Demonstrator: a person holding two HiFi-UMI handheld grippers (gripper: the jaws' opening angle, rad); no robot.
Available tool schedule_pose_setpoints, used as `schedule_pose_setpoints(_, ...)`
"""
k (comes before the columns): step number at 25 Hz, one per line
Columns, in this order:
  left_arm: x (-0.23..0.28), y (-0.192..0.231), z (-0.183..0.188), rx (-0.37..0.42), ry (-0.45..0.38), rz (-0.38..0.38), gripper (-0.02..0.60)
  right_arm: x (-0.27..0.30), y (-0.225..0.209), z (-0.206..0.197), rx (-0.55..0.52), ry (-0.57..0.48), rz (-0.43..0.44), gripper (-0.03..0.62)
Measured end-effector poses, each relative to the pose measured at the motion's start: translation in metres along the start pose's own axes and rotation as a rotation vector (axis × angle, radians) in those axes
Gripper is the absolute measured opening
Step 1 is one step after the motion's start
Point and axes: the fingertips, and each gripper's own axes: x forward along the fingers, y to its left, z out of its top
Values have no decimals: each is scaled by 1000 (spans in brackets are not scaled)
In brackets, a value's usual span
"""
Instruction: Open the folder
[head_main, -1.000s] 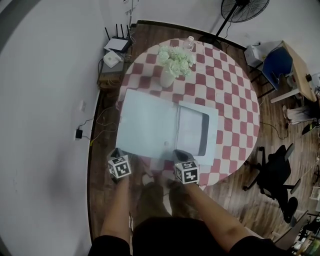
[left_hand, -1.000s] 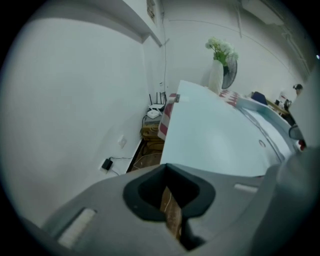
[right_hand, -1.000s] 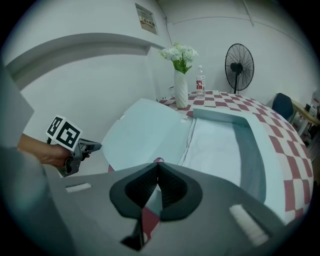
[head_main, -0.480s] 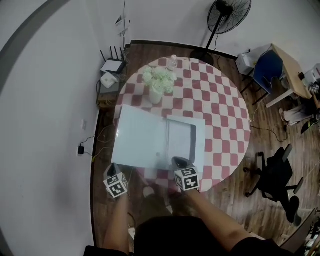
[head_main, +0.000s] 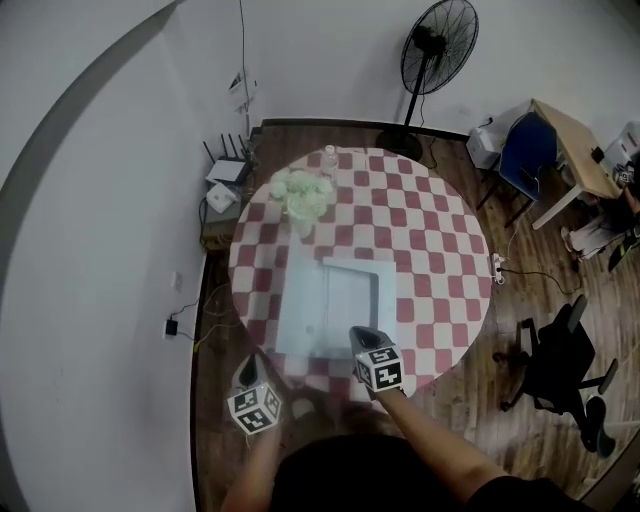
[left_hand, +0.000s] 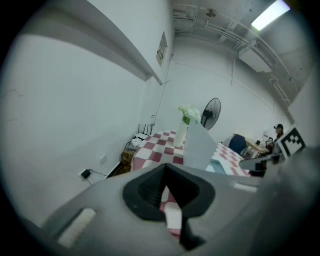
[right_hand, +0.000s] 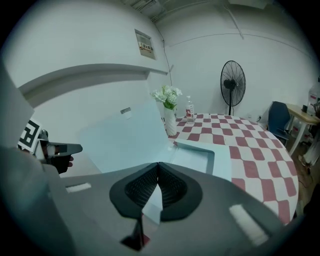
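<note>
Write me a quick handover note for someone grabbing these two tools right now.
The left gripper: fingers together, empty, off the near edge of the table.
The right gripper: fingers together, empty, at the near edge of the folder.
Done: the cover is lifted and stands tilted up.
To do: lay the cover flat open.
</note>
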Motion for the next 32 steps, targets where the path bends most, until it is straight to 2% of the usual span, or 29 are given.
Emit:
schedule_pose_setpoints(4, -11, -55, -11, 22, 12, -97, 3, -4, -2, 0, 5, 1, 22, 1)
schedule_pose_setpoints(10, -14, -123, -27, 142, 31, -223, 3, -5, 12, 2, -37, -6, 61, 1)
schedule_pose_setpoints(14, -17, -149, -31, 179, 22, -261, 3, -10, 8, -3, -51, -13, 49, 2)
schedule_pose_setpoints(17, -21, -165, -22, 204, 6, -289, 3, -24, -2, -2, -46, -27, 12, 2)
schedule_pose_setpoints(27, -20, -189, 32, 243, -95, -317, 3, -104, -42, 39, -45, -202, -89, 2)
schedule_pose_setpoints(32, -24, -207, 57, 288, -152, -340, 3, -144, -62, 61, -24, -284, -143, 1)
